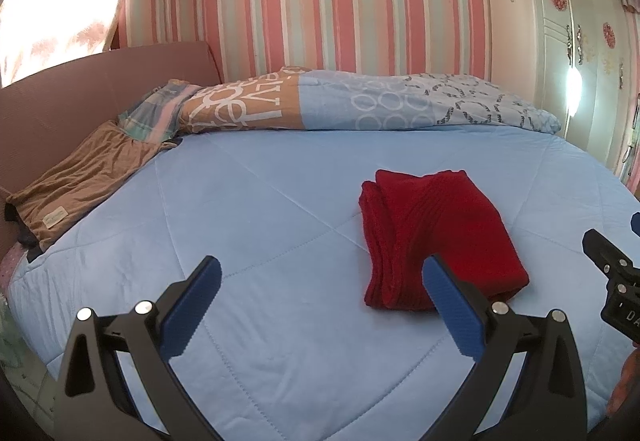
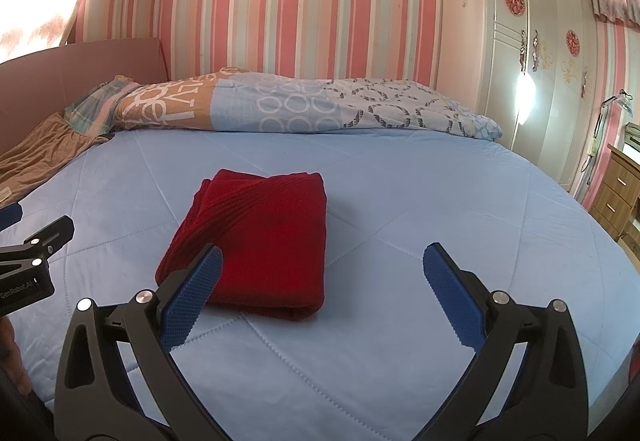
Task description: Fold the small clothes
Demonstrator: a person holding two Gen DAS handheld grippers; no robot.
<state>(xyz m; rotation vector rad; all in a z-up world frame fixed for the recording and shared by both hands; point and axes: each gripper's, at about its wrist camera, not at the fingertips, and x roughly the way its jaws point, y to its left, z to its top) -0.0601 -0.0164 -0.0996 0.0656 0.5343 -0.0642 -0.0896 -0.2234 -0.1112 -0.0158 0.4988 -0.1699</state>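
The red garment [image 2: 256,241] lay already folded into a compact stack at the centre of the frame on the blue bed [image 2: 440,221], and both the left gripper [image 1: 322,277] and right gripper [image 2: 322,267] hovered with jaws wide and empty, so the fold looked finished and the next move would likely be fetching another piece, perhaps the brown garment [image 1: 80,177] at the left edge.

The red cloth [image 2: 256,241] looks like a ribbed knit, matt and soft. The quilt [image 2: 400,201] is smooth stitched fabric, pale blue with a slight sheen. The wardrobe [image 2: 520,81] is glossy white. The pads [image 1: 188,313] are blue textured rubber or plastic on matt black plastic arms with shiny metal pins.
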